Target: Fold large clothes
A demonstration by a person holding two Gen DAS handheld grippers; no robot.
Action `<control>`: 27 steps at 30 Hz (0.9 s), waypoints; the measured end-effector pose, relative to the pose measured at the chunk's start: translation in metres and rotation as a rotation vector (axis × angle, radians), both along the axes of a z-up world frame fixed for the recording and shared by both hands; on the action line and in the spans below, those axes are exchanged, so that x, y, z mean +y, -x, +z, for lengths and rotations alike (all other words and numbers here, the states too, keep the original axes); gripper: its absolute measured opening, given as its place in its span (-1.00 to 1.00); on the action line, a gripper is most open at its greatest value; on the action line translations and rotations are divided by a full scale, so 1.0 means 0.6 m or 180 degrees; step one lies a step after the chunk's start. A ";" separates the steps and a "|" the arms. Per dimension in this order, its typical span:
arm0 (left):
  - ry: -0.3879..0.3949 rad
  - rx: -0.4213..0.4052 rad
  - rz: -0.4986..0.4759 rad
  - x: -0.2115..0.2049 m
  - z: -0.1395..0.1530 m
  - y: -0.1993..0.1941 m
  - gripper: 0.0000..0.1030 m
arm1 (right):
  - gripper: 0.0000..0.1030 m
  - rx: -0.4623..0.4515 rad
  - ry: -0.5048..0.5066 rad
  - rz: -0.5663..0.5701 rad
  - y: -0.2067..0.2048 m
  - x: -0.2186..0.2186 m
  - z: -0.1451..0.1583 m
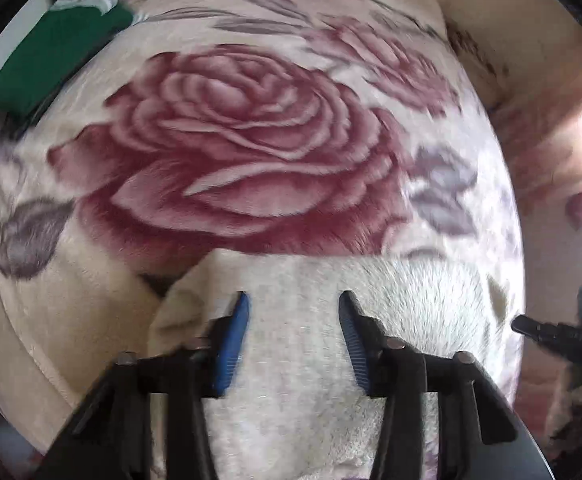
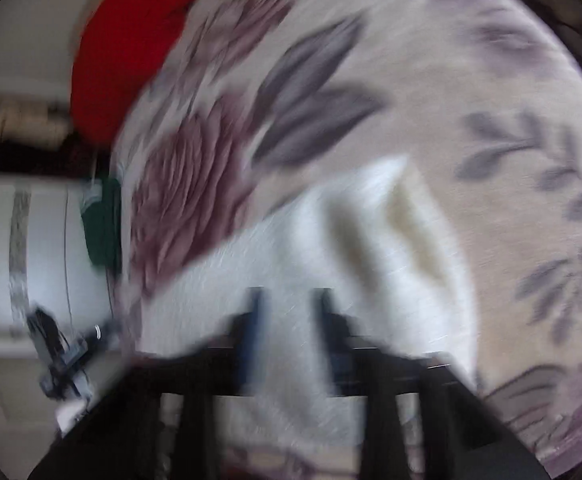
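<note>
While the right view is smeared w/ blur, my right hand-held gripper [image 2: 287, 320] & left hand-held gripper [image 1: 293, 336] each pinch the fluffy white garment [image 1: 311, 400] over a plush rose-print blanket [image 1: 231, 140].

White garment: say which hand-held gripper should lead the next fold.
Neither clearly; a slight lean to the left hand-held gripper. Both it and the right hand-held gripper have the white garment between their fingers, but the left view is sharp and the right blurred.
</note>
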State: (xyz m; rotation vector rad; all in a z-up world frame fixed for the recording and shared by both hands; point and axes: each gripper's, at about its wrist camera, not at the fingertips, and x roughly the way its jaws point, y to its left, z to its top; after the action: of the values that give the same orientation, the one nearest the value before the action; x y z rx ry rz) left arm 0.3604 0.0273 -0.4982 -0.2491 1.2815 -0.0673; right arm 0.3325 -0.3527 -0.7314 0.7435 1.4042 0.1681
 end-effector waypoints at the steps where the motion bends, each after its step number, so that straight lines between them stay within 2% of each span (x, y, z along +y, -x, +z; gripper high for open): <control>1: -0.0176 0.0122 -0.0079 -0.020 -0.026 -0.008 -0.98 | -0.85 0.0120 0.0041 0.0175 -0.011 0.032 -0.007; 2: -0.0203 0.0252 -0.0103 -0.028 -0.055 -0.013 -0.98 | -0.86 0.0207 0.0113 0.0353 -0.027 0.073 -0.019; 3: -0.0227 0.0489 -0.0048 -0.029 -0.108 -0.019 -0.99 | -0.86 0.0246 0.0233 0.0489 -0.039 0.100 -0.031; 4: -0.0220 0.0575 -0.0018 -0.025 -0.141 -0.019 -0.98 | -0.87 0.0294 0.0383 0.0624 -0.052 0.125 -0.048; 5: -0.0168 0.0620 -0.0004 -0.019 -0.169 -0.020 -0.92 | -0.88 0.0352 0.0595 0.0736 -0.060 0.149 -0.072; 6: -0.0078 0.0567 0.0021 -0.012 -0.186 -0.021 -0.91 | -1.00 0.0456 0.0808 0.0842 -0.071 0.166 -0.099; 8: -0.0002 0.0520 -0.0016 -0.009 -0.192 -0.030 -0.91 | -1.00 0.0699 0.0993 0.0866 -0.086 0.176 -0.164; 10: 0.0047 0.0549 -0.0019 -0.006 -0.189 -0.037 -0.92 | -1.00 0.0828 0.0969 0.0702 -0.097 0.170 -0.197; 13: 0.0096 0.0607 0.0032 0.001 -0.158 -0.039 -0.92 | -1.00 0.1028 0.0912 0.0590 -0.114 0.168 -0.188; 15: 0.0010 0.0504 0.0023 -0.008 -0.112 -0.023 -0.92 | -0.94 0.0944 0.0681 0.0591 -0.110 0.157 -0.150; 17: 0.0076 0.0318 -0.0027 -0.027 -0.065 0.004 -0.92 | -0.93 0.0786 0.0518 0.0645 -0.091 0.150 -0.107; 19: 0.0064 0.0322 -0.0065 -0.050 -0.059 0.022 -0.92 | -0.93 0.0707 0.0563 0.0784 -0.056 0.149 -0.077; 21: 0.0069 0.0433 -0.0146 -0.072 -0.088 0.032 -0.92 | -0.93 0.0734 0.0558 0.0909 -0.026 0.157 -0.087; 23: -0.0037 0.0567 -0.0101 -0.079 -0.144 0.031 -0.93 | -0.94 0.0818 0.0615 0.0916 -0.011 0.165 -0.131; 24: 0.0035 0.0621 -0.0028 -0.072 -0.175 0.031 -0.92 | -1.00 0.0800 0.0659 0.0917 -0.011 0.172 -0.151; 26: 0.0436 0.0710 0.0220 -0.049 -0.229 0.020 -0.91 | -1.00 0.0786 0.0658 0.0862 -0.012 0.171 -0.189; 27: 0.0565 0.0747 0.0301 -0.041 -0.240 0.015 -0.91 | -1.00 0.0814 0.0638 0.0804 -0.014 0.169 -0.198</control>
State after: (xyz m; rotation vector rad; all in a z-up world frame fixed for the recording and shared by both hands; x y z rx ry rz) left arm 0.3517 0.0028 -0.6420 -0.4809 1.4968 -0.0728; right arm 0.3409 -0.2515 -0.8502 0.4304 1.7300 0.1290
